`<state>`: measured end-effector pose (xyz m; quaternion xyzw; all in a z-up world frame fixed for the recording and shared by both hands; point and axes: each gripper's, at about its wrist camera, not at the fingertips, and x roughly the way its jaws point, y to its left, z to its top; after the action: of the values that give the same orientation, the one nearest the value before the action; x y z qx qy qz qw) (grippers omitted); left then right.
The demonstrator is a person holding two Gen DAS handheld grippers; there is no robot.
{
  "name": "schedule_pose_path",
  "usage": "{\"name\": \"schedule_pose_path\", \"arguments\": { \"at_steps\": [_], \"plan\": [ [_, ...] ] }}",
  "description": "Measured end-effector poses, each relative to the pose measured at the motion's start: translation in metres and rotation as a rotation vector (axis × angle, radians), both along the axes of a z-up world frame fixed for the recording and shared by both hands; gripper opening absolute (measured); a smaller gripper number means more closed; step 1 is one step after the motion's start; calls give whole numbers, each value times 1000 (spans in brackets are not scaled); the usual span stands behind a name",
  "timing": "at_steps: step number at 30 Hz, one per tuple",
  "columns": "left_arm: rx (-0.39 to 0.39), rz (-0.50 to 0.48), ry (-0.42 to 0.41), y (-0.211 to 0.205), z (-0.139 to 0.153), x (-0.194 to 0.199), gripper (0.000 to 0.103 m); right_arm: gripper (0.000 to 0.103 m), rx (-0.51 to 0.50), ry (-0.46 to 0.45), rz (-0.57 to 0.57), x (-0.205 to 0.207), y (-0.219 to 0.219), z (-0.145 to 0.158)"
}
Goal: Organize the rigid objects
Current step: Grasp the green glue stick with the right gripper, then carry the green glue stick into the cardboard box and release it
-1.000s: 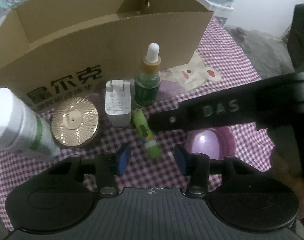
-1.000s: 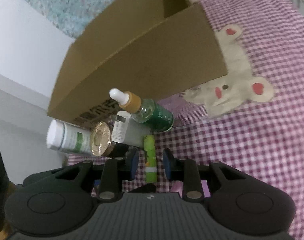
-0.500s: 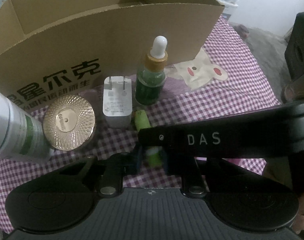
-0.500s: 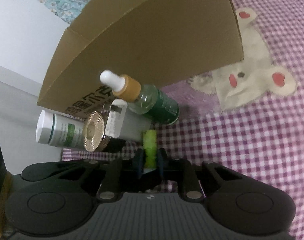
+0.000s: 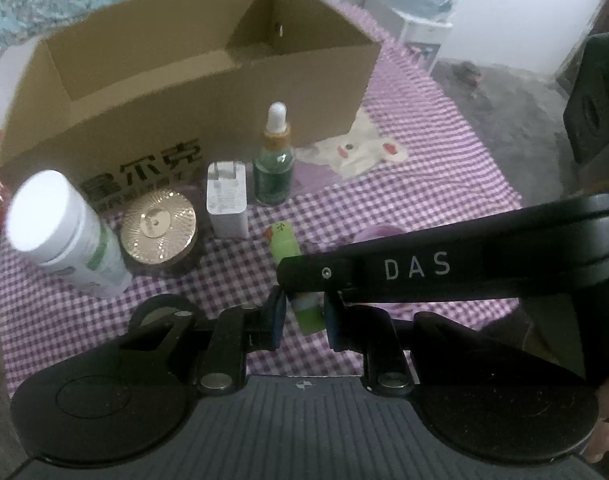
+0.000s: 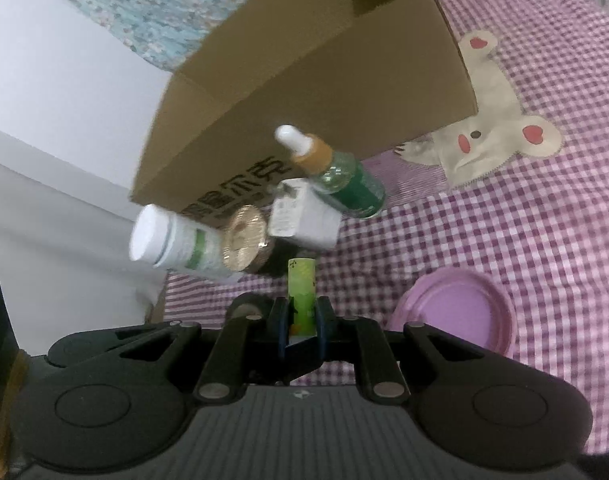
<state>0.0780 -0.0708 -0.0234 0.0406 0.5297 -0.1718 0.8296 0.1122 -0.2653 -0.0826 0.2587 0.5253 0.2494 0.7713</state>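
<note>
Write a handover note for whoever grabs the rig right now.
Right tongs: shut on the green tube, lifted off the checked cloth.
Left tongs: open, holding nothing.
Cardboard box: nothing visible inside.
Lined up before it: white bottle, gold compact, white charger, green dropper bottle. Purple lid lies apart.
Left: box the tube, then the rest.

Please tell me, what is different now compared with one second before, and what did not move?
The right gripper, open around the green tube before, has shut on it and raised its front end. The left gripper remains open. The dropper bottle, charger, gold compact, white bottle and cardboard box stayed.
</note>
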Motion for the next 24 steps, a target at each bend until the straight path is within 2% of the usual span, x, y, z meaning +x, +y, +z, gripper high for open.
{"name": "schedule_pose_path", "arguments": {
  "at_steps": [6, 12, 19, 24],
  "plan": [
    [1, 12, -100, 6, 39, -20, 20, 16, 1, -92, 5, -15, 0, 38],
    [-6, 46, -196, 16, 74, -22, 20, 16, 0, -213, 34, -12, 14, 82],
    [-19, 106, -256, 38, 101, 5, 20, 16, -15, -303, 94, 12, 46, 118],
    [-38, 138, -240, 60, 107, 40, 20, 16, -4, -304, 138, 47, 74, 126]
  ]
}}
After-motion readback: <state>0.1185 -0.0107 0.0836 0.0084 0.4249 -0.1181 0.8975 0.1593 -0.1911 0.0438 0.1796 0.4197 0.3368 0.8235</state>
